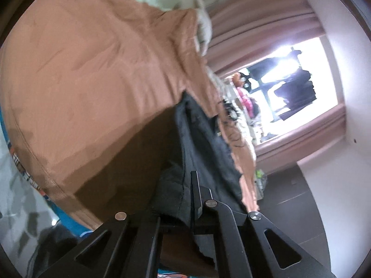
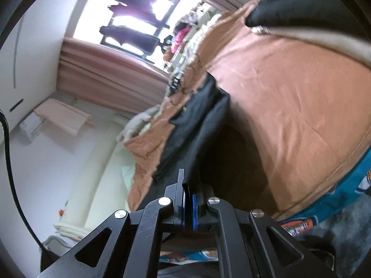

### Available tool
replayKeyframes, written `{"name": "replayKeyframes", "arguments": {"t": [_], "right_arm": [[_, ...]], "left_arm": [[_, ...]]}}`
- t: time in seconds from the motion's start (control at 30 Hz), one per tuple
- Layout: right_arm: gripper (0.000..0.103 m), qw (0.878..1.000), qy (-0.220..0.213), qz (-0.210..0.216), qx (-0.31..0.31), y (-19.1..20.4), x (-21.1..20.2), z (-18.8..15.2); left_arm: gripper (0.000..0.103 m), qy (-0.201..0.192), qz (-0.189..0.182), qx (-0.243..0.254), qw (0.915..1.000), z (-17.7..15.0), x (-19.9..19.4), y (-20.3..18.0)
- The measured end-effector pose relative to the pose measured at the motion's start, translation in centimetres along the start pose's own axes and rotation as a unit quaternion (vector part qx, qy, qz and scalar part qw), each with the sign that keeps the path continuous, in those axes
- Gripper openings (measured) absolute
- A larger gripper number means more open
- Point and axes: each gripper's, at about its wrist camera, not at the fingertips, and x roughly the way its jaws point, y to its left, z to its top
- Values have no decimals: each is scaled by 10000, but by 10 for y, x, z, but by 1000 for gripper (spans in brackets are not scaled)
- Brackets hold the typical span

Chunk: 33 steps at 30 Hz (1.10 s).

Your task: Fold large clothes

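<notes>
A black garment [image 1: 204, 143] hangs lifted above a bed with an orange-brown cover [image 1: 92, 74]. My left gripper [image 1: 185, 199] is shut on a bunched edge of the black garment, whose cloth drapes over and between the fingers. In the right wrist view the same black garment [image 2: 197, 127] stretches away from my right gripper [image 2: 189, 192], which is shut on its edge, with a strip of cloth pinched between the blue pads [image 2: 194, 210]. The bed cover [image 2: 289, 104] lies below and to the right.
A window [image 2: 143, 18] with dark clothes hanging and pink curtains [image 2: 104, 74] stands beyond the bed. A pile of mixed clothes [image 1: 241, 102] sits at the bed's far end. A teal patterned sheet [image 2: 336, 199] edges the bed. A black item [image 2: 301, 7] lies at upper right.
</notes>
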Motion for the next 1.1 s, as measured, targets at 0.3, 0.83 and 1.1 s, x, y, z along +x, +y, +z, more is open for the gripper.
{"name": "replayKeyframes", "arguments": {"t": [0.3,0.83,1.1], "right_arm": [[4,9970,-412,600,-275,60,-57,18],[4,9806,-1200,1237,-936,157,-151,19],[4,9821,-1257,682,-1227,173,-124,38]], "left_arm": [[1,-343,-788,169,9962,12,-66,-69],[1,-762,-1514,488,9843,22,-173,-156],[2,-618,-1417,847,9843,46,-141,-169]]}}
